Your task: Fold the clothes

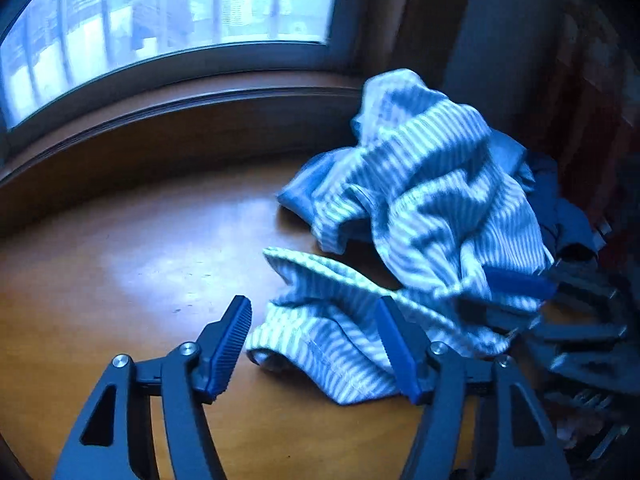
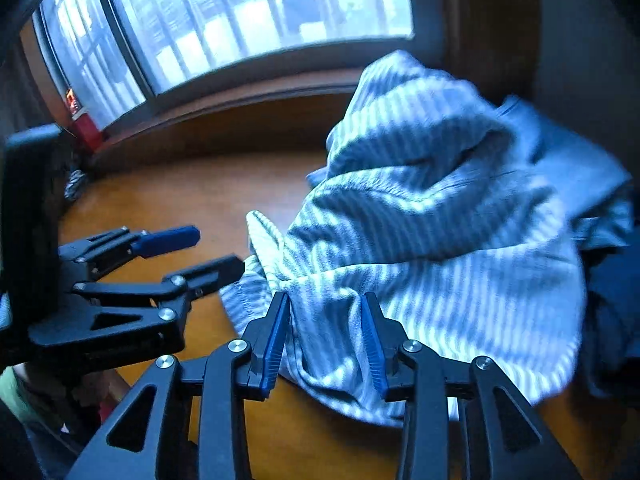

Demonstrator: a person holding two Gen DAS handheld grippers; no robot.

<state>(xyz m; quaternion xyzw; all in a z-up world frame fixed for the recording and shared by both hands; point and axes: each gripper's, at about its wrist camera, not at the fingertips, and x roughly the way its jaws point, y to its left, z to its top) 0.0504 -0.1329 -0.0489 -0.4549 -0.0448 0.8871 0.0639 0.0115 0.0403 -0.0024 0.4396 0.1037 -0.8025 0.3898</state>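
Striped shirt (image 1: pixel 432 200) crumpled on wood table (image 1: pixel 120 260), below window (image 1: pixel 160 12). Left gripper (image 1: pixel 316 344) spread wide, shirt hem btwn fingers, not pinched. Right gripper (image 2: pixel 325 340) spread too, straddling a fold. Dark clothes (image 1: pixel 560 208) behind shirt mostly hidden, blurry.

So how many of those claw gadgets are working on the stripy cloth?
2. The left gripper hangs open at the striped garment's near edge; the right gripper straddles a fold of it, jaws open. No others show.
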